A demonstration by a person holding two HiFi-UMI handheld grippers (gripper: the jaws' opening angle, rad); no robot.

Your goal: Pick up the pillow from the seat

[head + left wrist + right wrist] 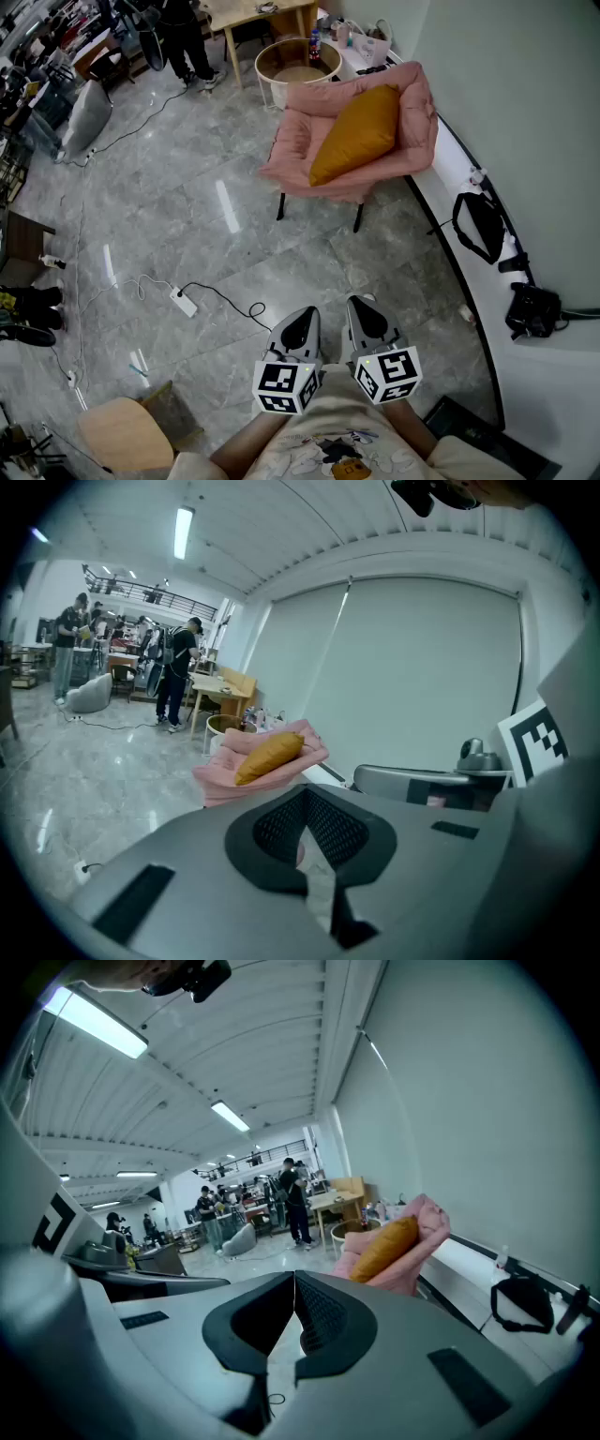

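Note:
A mustard-yellow pillow leans on the seat of a pink padded chair far ahead of me, by the white wall. The same pillow shows small in the left gripper view, and the pillow shows again in the right gripper view. My left gripper and right gripper are held side by side close to my body, well short of the chair. Both are shut with nothing between the jaws.
A white power strip with cables lies on the grey tiled floor to the left. A round wooden side table stands behind the chair. Black bags rest on the white ledge at right. A person stands at the back. A wooden stool is near left.

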